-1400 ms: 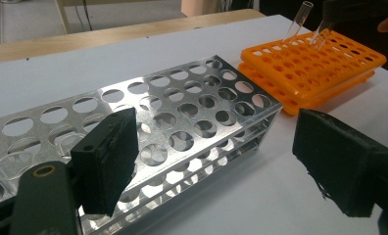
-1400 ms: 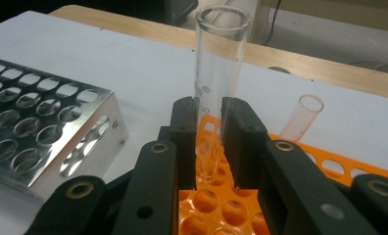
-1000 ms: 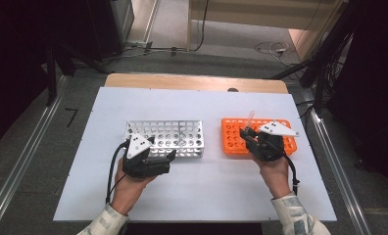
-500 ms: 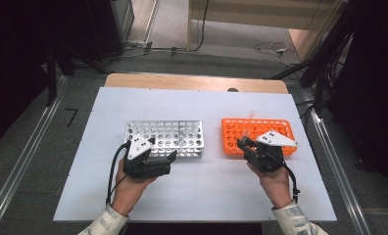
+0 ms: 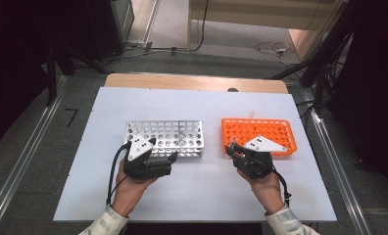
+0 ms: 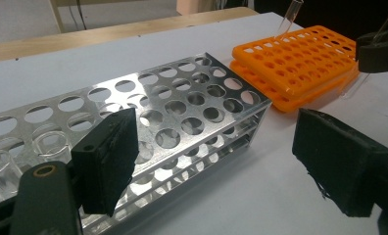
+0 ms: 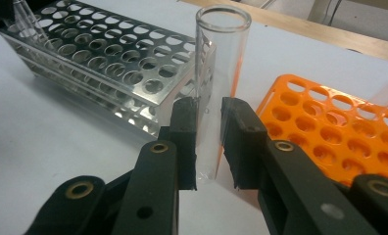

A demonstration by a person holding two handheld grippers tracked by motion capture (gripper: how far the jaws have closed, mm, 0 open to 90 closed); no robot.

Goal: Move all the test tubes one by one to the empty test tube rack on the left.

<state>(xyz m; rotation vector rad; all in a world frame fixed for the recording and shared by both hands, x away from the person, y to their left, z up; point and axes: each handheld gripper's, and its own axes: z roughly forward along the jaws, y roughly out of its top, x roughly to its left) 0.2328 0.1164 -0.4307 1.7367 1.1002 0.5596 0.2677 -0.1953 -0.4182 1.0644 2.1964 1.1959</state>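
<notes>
White board [image 5: 202, 196] covers the table. On it stand a shiny metal rack with round holes [image 5: 165, 137] and a flat orange plastic rack [image 5: 258, 134]. Between them, the right gripper [image 5: 232, 150] pinches a clear glass tube [image 7: 219, 93], held upright. Beside the metal rack, the left gripper [image 6: 221, 161] rests wide, holding nothing.

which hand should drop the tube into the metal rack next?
Right, probably. The right gripper is already shut on the clear test tube, between the orange rack and the metal rack. The left gripper is open, empty, beside the metal rack.
</notes>
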